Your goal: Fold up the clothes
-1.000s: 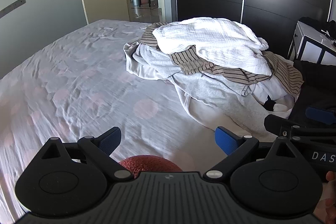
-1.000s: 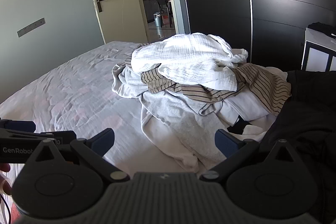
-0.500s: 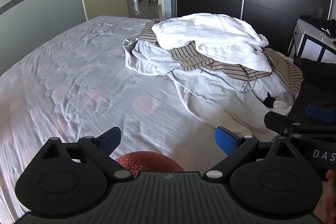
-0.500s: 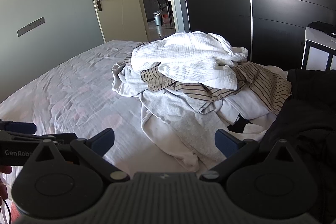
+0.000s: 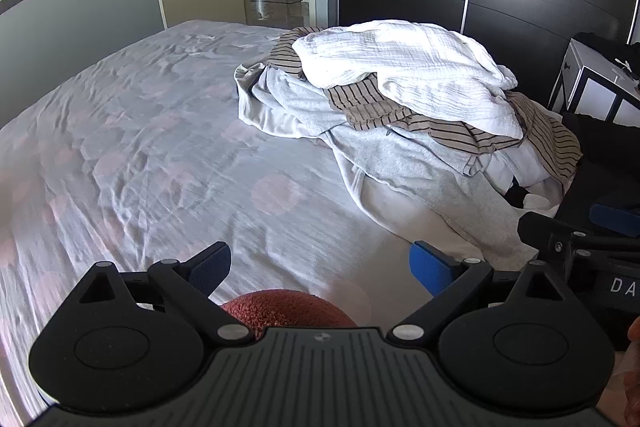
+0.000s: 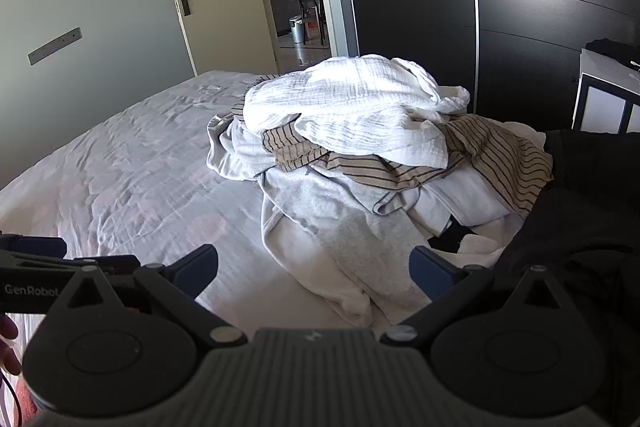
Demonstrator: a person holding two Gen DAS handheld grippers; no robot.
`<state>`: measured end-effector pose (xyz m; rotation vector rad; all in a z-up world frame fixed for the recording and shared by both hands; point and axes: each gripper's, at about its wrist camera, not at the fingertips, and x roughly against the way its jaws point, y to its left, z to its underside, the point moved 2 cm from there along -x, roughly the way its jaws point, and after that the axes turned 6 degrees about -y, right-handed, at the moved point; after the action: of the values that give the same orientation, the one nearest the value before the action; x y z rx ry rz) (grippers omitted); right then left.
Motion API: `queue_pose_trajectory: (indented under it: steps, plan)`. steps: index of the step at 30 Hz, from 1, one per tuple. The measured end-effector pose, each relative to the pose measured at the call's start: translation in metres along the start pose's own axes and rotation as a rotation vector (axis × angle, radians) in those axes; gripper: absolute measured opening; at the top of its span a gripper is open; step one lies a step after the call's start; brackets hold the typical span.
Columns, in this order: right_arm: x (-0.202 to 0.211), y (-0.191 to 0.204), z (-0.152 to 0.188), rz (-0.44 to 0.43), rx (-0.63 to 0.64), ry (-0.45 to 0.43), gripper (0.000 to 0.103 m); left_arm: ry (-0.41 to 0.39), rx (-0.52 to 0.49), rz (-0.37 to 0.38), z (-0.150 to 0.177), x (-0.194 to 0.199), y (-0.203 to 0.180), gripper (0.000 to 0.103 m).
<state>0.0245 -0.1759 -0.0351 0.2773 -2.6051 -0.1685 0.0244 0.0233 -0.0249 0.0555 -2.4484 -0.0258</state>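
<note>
- Left wrist view: the left gripper [image 5: 320, 265] hangs over the bed [image 5: 140, 155] with jaws spread wide, gripping nothing. The clothes pile [image 5: 400, 115] lies at about 1 o'clock, a white crinkled garment [image 5: 404, 67] on top of a striped one [image 5: 400, 123].
- Right wrist view: the right gripper [image 6: 314, 269] is likewise released and empty. A grey garment [image 6: 340, 223] trails from the pile at 12 o'clock toward its blue fingertips [image 6: 430, 271].

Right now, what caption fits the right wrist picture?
Open right gripper faces a clothes pile on the bed.
</note>
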Motion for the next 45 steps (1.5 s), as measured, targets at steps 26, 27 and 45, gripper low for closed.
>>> queue_pose_trajectory:
  steps: [26,27,45]
  plan:
    - [-0.176,-0.021,-0.098,-0.027,0.323,-0.011,0.103,0.095,0.144,-0.136,-0.011,-0.063,0.128,0.103]
    - [-0.189,-0.022,-0.106,-0.019,0.335,-0.015,0.103,0.1,0.146,-0.146,-0.009,-0.065,0.133,0.103]
    - [-0.305,0.006,-0.144,0.028,0.515,0.041,0.021,0.163,0.27,-0.295,0.049,-0.053,0.223,0.103]
